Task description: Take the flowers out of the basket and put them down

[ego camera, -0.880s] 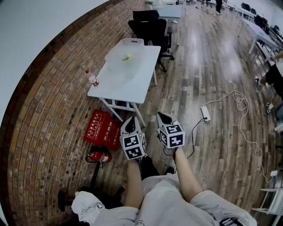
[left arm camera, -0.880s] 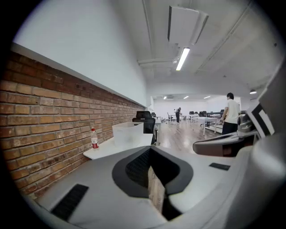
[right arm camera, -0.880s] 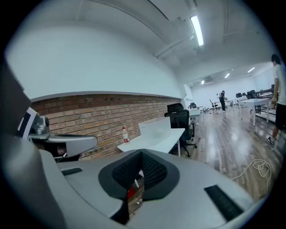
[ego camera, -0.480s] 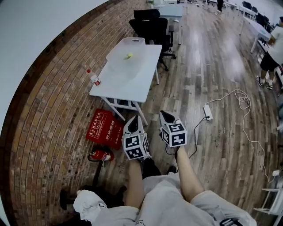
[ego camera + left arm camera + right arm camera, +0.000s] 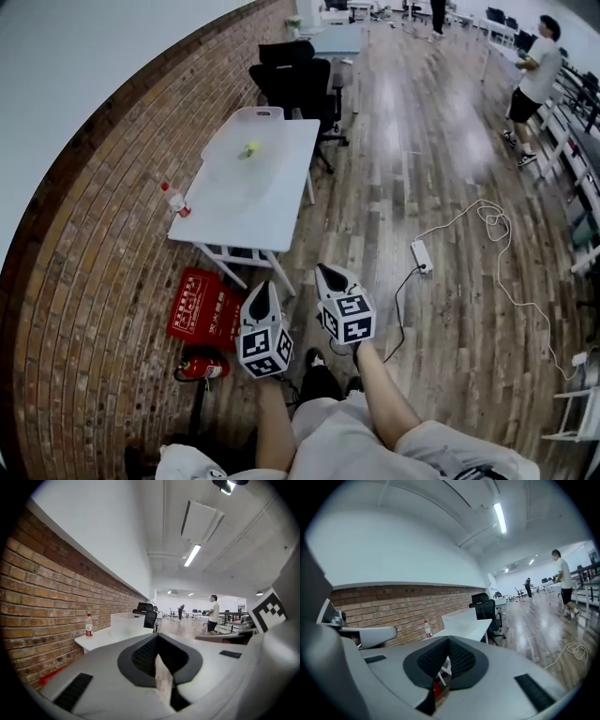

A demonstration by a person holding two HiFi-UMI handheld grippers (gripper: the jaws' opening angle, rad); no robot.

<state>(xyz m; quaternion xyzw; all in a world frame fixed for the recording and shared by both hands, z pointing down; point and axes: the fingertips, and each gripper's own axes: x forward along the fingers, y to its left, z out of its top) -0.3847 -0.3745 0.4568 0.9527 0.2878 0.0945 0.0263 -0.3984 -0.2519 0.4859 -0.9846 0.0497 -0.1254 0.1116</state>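
We stand in a long room with a wood-plank floor [image 5: 441,187] and a brick wall [image 5: 84,281] on our left. Ahead of both pairs of jaws, and well apart from them, stands a white rectangular table [image 5: 253,202]. At its far end, farthest from the jaws, sits a translucent white plastic basket [image 5: 246,122], with the small yellow-green flowers [image 5: 250,149] inside it. They are too small to make out further. A clear plastic bottle with a red cap [image 5: 175,201] stands upright on the table edge nearest the wall, ahead and left of the jaws.

The left gripper [image 5: 263,287] has its jaws closed together, with nothing between them. The right gripper [image 5: 324,270], just beside it, is likewise closed and empty.

Past the right jaws, a white power strip [image 5: 421,256] lies on the planks. Below and left of the left jaws are a flat red box [image 5: 202,308] and a red fire extinguisher [image 5: 202,365].
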